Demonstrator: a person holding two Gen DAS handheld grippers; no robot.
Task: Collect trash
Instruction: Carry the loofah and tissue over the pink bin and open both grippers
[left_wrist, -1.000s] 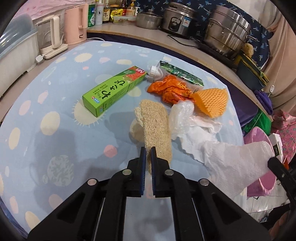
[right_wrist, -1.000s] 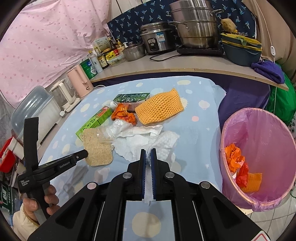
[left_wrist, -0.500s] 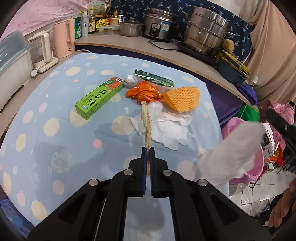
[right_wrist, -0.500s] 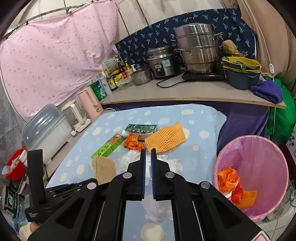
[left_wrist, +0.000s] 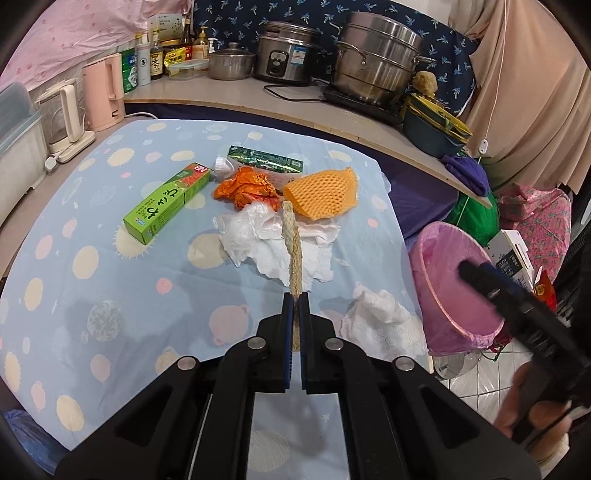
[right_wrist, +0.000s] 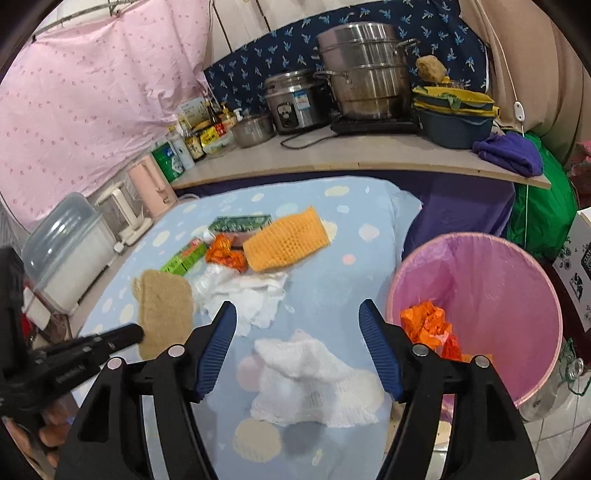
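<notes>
My left gripper (left_wrist: 294, 297) is shut on a tan loofah pad (left_wrist: 291, 240), held edge-on above the table; the pad also shows in the right wrist view (right_wrist: 162, 310). My right gripper (right_wrist: 297, 314) is open and empty above a white paper towel (right_wrist: 314, 380) that lies at the table's edge beside the pink-lined trash bin (right_wrist: 517, 295). The towel also shows in the left wrist view (left_wrist: 380, 321). More trash lies further back: crumpled white tissue (left_wrist: 258, 240), an orange wrapper (left_wrist: 243, 186), orange foam netting (left_wrist: 321, 192), a green box (left_wrist: 166, 203) and a green packet (left_wrist: 264, 162).
The bin (left_wrist: 436, 266) stands on the floor off the table's right edge and holds orange wrappers (right_wrist: 424, 325). Kettles (left_wrist: 103, 92) and a plastic container (right_wrist: 66, 251) stand at the left. A counter with pots (left_wrist: 373, 59) runs behind.
My right gripper opened and let go of the white paper towel, which now lies at the table edge by the bin. My left gripper lifted the loofah higher and drew back.
</notes>
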